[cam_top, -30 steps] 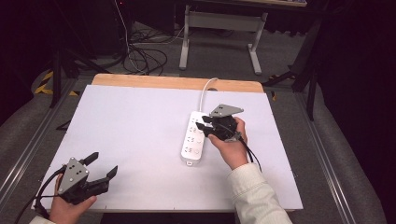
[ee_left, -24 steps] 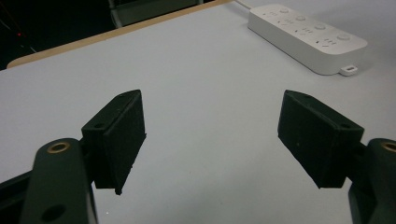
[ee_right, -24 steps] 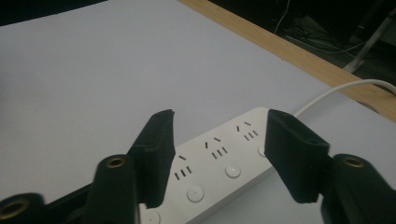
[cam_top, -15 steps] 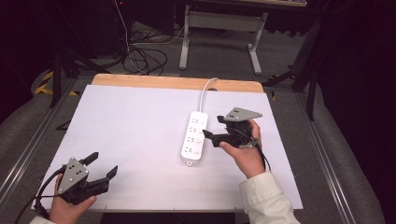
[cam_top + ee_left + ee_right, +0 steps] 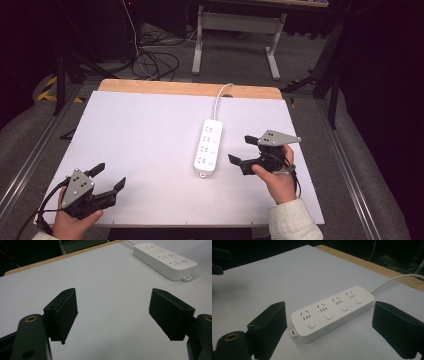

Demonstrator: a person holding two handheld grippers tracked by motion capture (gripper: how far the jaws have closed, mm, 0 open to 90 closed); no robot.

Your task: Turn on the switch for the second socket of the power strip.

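A white power strip (image 5: 208,146) with several sockets and round buttons lies in the middle of the white table, its cable (image 5: 220,97) running off the far edge. My right gripper (image 5: 242,150) hovers open just right of the strip, jaws pointing left at it, nothing between them. In the right gripper view the power strip (image 5: 332,312) lies ahead between the two black jaws. My left gripper (image 5: 109,176) rests open near the front left corner, empty. In the left gripper view the power strip (image 5: 163,259) sits far off at the upper right.
The white table top (image 5: 135,140) has a wooden strip (image 5: 165,88) along its far edge. Beyond it stand a metal table frame (image 5: 235,30) and loose cables (image 5: 155,60) on the floor. Rails run along both table sides.
My right gripper has drawn back from over the power strip to the right and toward the front. The strip now lies uncovered. The left gripper has stayed put.
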